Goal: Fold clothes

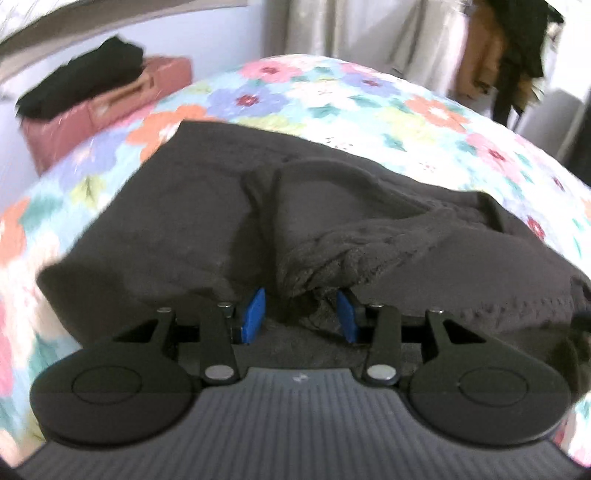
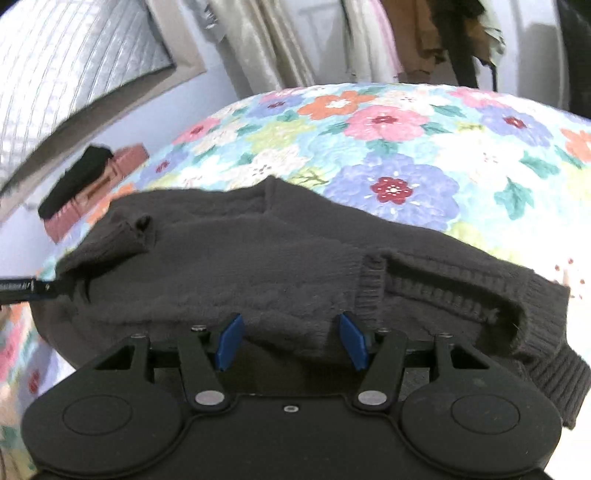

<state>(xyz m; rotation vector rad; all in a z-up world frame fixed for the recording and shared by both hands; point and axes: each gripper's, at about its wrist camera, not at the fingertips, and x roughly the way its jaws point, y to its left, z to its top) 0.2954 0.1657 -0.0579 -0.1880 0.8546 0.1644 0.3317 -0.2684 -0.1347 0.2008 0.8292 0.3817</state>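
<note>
1. The left tongs [image 1: 301, 315] stand with their blue pads apart, a bunched fold of the dark knit sweater [image 1: 207, 221] lying in the gap between them; neither pad presses the cloth, so I take them as released.
2. The right tongs [image 2: 291, 339] are likewise spread, with the sweater's knit body between and ahead of the pads and its ribbed hem [image 2: 546, 314] off to their right.
3. The sweater lies on the bed [image 2: 406, 155], just ahead of both tongs. It is partly doubled over, with a cuffed sleeve [image 2: 136, 232] lying across it ahead and to the left of the right tongs.
4. Judgement: a fold is under way, though one cannot tell whether the tongs are about to take hold of the edges or have just let them go.
5. Any further grip would need both layers of the thick knit caught between the pads, as it bunches easily.
6. The bed's flowered cover is soft. Beyond it, ahead and left, a pink box [image 1: 110, 107] carries a dark folded garment [image 1: 81, 81]; curtains [image 1: 369, 29] and hanging clothes [image 1: 517, 48] stand farther ahead.
</note>
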